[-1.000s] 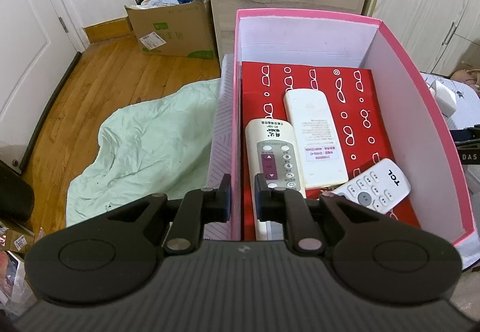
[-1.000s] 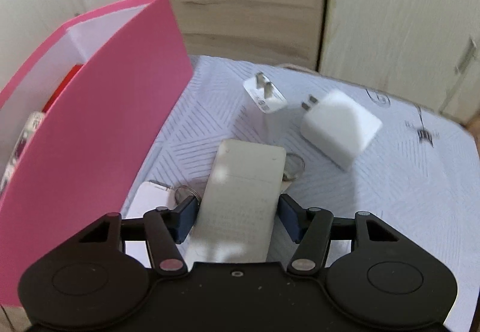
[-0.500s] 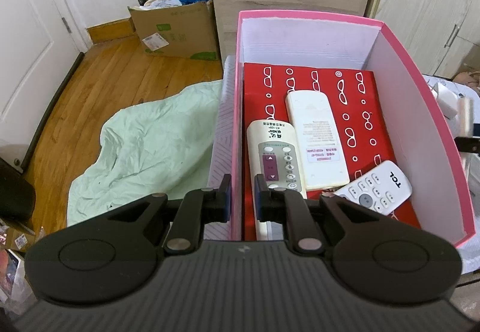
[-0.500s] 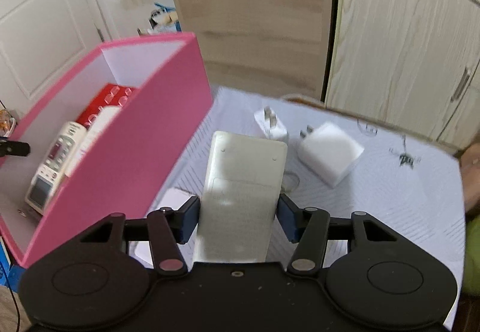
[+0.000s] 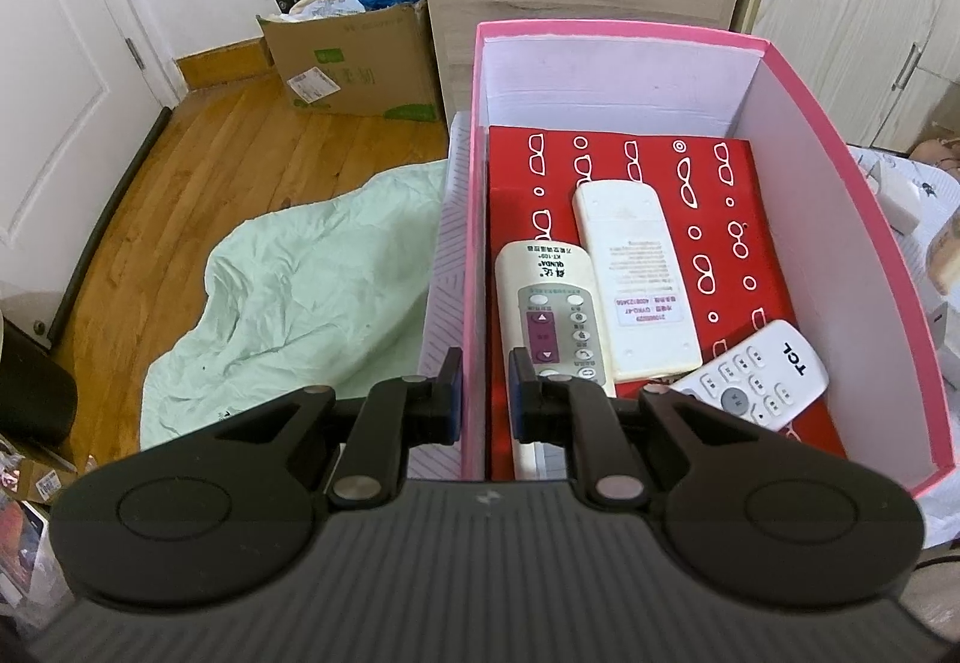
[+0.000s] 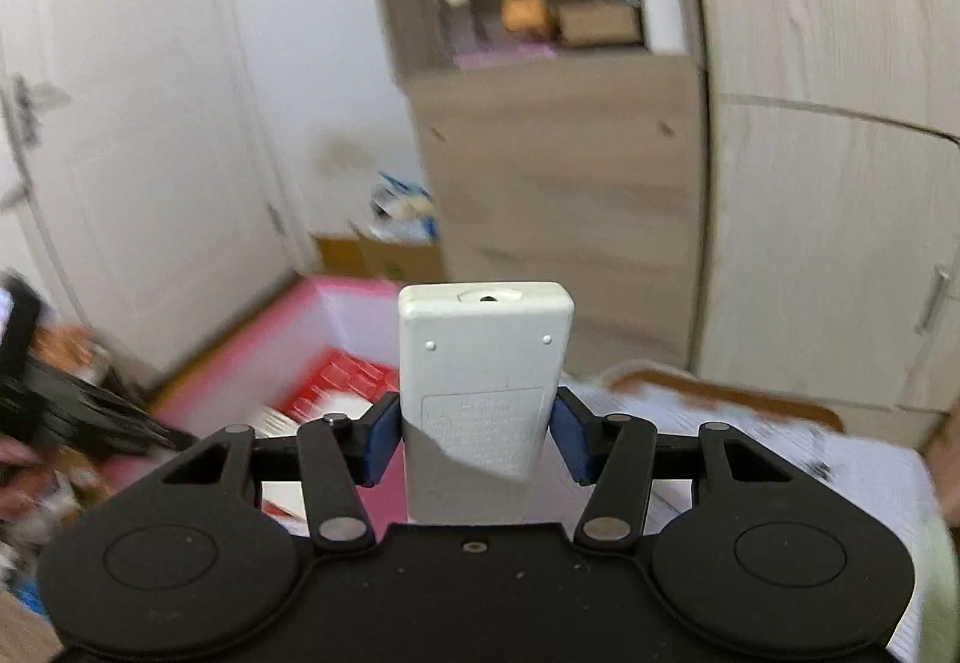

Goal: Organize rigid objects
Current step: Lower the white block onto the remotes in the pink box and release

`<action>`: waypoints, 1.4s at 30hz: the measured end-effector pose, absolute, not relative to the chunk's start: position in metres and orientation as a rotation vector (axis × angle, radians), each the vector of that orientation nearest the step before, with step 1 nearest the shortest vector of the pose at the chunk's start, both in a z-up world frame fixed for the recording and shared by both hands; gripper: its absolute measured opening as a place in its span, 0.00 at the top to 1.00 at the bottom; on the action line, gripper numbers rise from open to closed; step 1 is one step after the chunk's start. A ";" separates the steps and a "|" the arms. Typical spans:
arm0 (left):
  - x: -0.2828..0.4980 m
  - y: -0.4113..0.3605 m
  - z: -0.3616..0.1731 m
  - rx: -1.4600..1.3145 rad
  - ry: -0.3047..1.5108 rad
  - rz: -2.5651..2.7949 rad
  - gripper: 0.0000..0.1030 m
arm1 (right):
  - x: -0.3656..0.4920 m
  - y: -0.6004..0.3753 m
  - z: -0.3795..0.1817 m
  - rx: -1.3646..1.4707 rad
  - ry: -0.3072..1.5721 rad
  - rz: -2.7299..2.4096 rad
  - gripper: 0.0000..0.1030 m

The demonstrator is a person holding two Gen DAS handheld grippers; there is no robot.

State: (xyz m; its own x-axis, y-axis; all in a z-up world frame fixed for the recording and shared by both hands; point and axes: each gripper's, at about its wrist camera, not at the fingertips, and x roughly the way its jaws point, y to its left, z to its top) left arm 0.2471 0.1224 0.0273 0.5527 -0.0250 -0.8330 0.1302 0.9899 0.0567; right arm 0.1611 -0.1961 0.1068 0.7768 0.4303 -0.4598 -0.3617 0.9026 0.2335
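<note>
White remote point(image 6: 480, 399), back side up, sits lengthwise between the right gripper point(image 6: 477, 438) pads, clamped at its sides, raised above the pink box point(image 6: 336, 303). Only this view shows the shelf point(image 6: 540, 33) and cabinet; it is motion-blurred.

Left view alone shows the box point(image 5: 840, 219) contents: two cream remotes point(image 5: 552, 315) side by side and a TCL remote point(image 5: 756, 375) on the red liner point(image 5: 738, 219). Left gripper point(image 5: 485, 393) jaws narrow, pinching the box's near-left wall. Green cloth point(image 5: 288, 303) on the floor beside it.
</note>
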 end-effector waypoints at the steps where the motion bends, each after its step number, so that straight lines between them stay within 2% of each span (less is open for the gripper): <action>1: 0.247 0.122 0.027 0.111 0.984 -0.091 0.88 | 0.160 -0.191 0.112 0.148 0.511 0.469 0.43; 5: 0.249 0.126 0.029 0.093 0.993 -0.093 0.88 | 0.175 -0.156 0.126 0.181 0.525 0.623 0.43; 12: 0.251 0.131 0.029 0.075 1.002 -0.109 0.88 | 0.278 -0.085 0.082 0.257 0.837 0.557 0.43; 16: 0.253 0.131 0.030 0.076 1.005 -0.109 0.88 | 0.313 -0.084 0.054 0.461 0.868 0.488 0.43; 21: 0.255 0.134 0.031 0.060 1.002 -0.115 0.88 | 0.336 -0.086 0.040 0.641 0.757 0.445 0.43; 29: 0.254 0.134 0.031 0.061 0.995 -0.125 0.88 | 0.316 -0.059 0.034 0.400 0.791 0.484 0.43; 34: 0.255 0.135 0.032 0.061 0.995 -0.121 0.88 | 0.290 -0.048 0.051 0.157 0.912 0.488 0.44; 38: 0.255 0.134 0.032 0.065 0.994 -0.116 0.88 | 0.279 -0.049 0.048 0.057 0.983 0.471 0.52; 39: 0.255 0.133 0.032 0.063 0.995 -0.115 0.88 | 0.275 -0.054 0.045 0.044 0.988 0.454 0.65; 41: 0.256 0.133 0.033 0.062 0.996 -0.112 0.88 | 0.277 -0.053 0.040 0.003 1.001 0.440 0.77; 42: 0.256 0.133 0.033 0.064 0.996 -0.110 0.88 | 0.278 -0.054 0.039 0.004 0.998 0.443 0.77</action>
State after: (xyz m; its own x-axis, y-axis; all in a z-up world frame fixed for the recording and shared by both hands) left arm 0.2562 0.1326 0.0328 0.5387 -0.0635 -0.8401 0.1219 0.9925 0.0031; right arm 0.2784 -0.0542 0.0393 0.4605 0.3617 -0.8106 -0.3579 0.9114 0.2033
